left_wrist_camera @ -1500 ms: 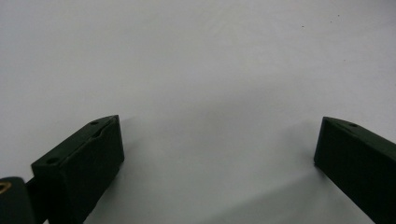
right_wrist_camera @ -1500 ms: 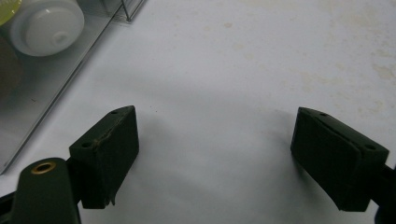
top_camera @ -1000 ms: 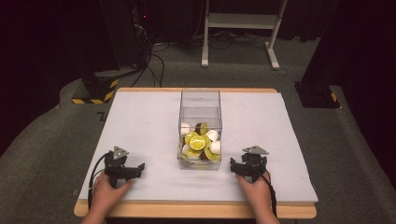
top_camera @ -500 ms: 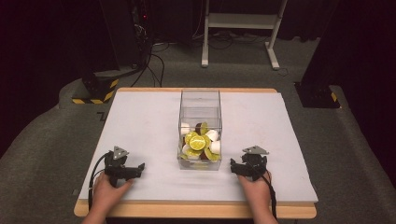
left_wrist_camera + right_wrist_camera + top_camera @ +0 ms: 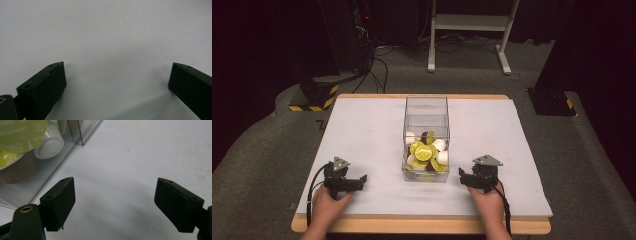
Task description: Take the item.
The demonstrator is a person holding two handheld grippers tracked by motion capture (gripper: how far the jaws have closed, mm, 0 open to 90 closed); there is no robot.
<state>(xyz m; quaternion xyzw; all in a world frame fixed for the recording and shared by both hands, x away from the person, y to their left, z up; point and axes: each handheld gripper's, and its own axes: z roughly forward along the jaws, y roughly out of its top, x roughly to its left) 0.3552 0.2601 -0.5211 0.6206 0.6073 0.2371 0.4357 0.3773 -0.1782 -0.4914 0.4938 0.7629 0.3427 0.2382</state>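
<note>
A table (image 5: 362, 130) covered with a white sheet carries a clear plastic box (image 5: 426, 112) standing midway between its left and right edges, reaching from the middle toward the near edge. The box holds a heap of coffee capsules (image 5: 426, 152), lime-green, white and brown, piled at its near end; the far end is bare.

Near the table's near-left corner, a person's left hand holds the left hand-held gripper (image 5: 357, 181) low over the sheet, pointing right toward the box and well apart from it. In the left gripper view, its two black jaws stand wide with nothing but white sheet between them.

Toward the near-right corner, the right hand holds the right hand-held gripper (image 5: 462, 176), pointing left, close to the box's near right corner without touching it. Its jaws have just been closing a little yet remain wide, with nothing between them. In the right gripper view, the box wall and capsules (image 5: 23, 137) lie just beyond the left jaw.
</note>
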